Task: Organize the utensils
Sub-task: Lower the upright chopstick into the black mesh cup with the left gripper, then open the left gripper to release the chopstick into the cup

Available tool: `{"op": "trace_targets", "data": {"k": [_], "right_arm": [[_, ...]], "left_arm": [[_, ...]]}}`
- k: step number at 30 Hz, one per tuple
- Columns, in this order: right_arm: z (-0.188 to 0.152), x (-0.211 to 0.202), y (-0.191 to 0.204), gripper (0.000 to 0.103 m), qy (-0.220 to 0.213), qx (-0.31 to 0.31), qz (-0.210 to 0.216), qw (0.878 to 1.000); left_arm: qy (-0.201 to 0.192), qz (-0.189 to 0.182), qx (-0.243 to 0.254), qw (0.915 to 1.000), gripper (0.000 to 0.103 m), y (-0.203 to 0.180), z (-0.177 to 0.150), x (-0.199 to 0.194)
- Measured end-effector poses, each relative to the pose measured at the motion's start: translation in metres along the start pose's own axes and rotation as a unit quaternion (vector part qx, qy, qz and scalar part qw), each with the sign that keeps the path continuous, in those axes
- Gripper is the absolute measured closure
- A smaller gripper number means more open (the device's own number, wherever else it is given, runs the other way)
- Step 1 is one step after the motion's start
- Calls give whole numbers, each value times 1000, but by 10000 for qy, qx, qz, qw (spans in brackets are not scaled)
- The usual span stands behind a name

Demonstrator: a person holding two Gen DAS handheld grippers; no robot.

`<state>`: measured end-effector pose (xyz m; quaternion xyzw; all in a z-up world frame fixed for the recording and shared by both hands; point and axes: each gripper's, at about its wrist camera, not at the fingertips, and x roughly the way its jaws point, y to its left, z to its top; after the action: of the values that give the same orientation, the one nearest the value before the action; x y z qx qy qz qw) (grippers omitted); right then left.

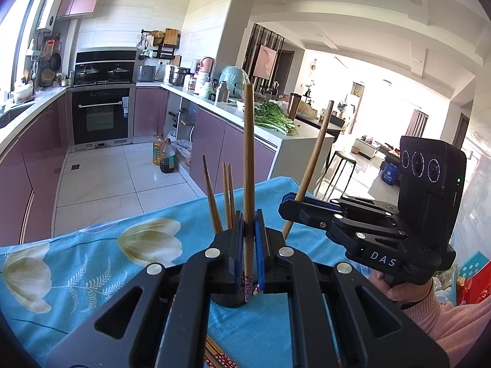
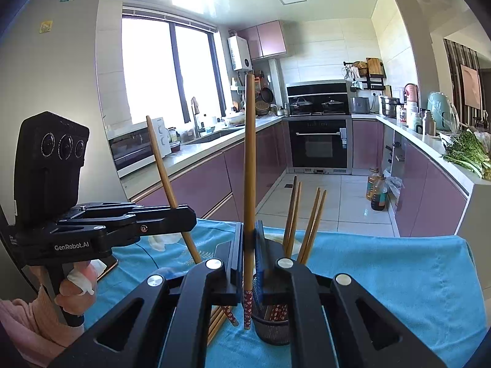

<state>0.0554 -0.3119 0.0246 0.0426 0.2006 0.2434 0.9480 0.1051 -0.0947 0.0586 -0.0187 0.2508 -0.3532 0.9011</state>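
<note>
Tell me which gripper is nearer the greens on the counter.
Right. The right gripper is on the side of the greens; the left gripper is beside it, farther from them. Each grips a chopstick.

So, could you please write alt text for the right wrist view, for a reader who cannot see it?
The right hand-held gripper is shut on one upright wooden chopstick above a dark mesh holder with several chopsticks inside, on a blue floral tablecloth. At left, the left hand-held gripper grips another chopstick, tilted. A kitchen with purple cabinets lies behind.
</note>
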Motion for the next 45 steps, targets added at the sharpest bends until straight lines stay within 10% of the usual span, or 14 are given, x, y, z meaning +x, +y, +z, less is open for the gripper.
{"op": "trace_targets", "data": {"k": [20,45], "right_arm": [[14,18,-3,97,-95,-110,-215,9997],[-21,63,-35,96,1062,257,-387,9933]], "left_arm": [[-159,309,211,9992,96,-7,22,14],[1306,209,341,9906,96,8,-11,74]]}}
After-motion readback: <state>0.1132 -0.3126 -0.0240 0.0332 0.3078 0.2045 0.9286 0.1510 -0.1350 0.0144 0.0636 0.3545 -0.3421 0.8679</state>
